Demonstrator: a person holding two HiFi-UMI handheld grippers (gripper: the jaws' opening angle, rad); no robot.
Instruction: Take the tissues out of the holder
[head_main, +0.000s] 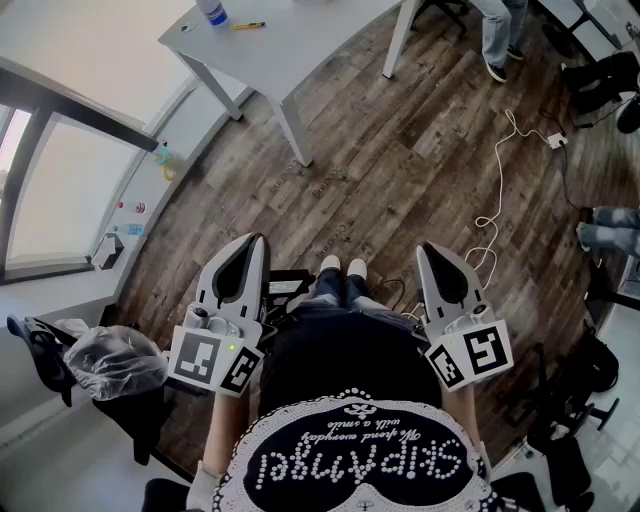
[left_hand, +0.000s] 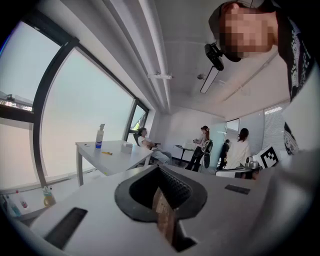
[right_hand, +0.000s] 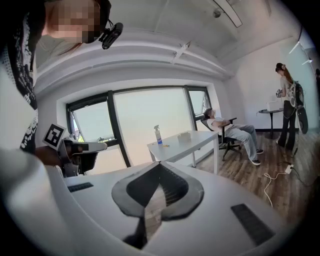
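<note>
Your left gripper (head_main: 256, 242) and right gripper (head_main: 426, 250) are clamped empty, and the likely holder (right_hand: 184, 135) sits on the table (head_main: 300, 40) at 11 o'clock, so if you arrive unopened you risk shoving it.

The person's black shirt (head_main: 335, 385) reads "skipAngel" in studded letters, upside down.

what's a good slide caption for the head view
Standing on a wood floor, the person holds the left gripper and right gripper shut and empty, a white table ahead.
</note>
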